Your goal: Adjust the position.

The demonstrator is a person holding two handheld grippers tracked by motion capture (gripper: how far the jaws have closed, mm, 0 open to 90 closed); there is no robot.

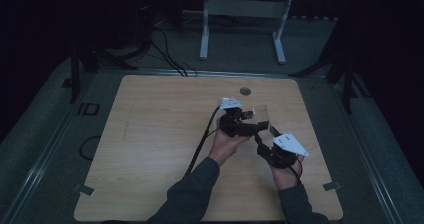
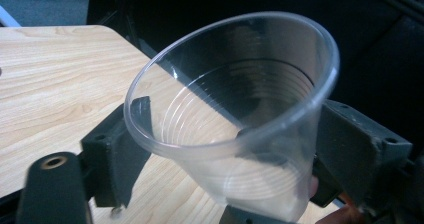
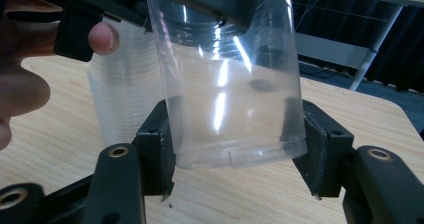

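My left tool [image 1: 248, 115] clamps the clear cup [image 2: 235, 119] by its wall above the desk [image 1: 150, 149]; my right tool [image 3: 235, 156] brackets its rim, contact unclear.

Both forearms wear dark grey long sleeves [image 1: 192, 191] reaching to the wrists. The left gripper [image 1: 239, 124] is a chunky black plastic tool with a pale grey plate on top and a black cable [image 1: 202, 141] trailing from it. The right gripper [image 1: 272, 146] matches it, carrying a grey three-cornered plate [image 1: 290, 144] dotted with small holes. Close up, the matte black jaws show brass-coloured screw bushings [image 3: 118, 151] and small screws.
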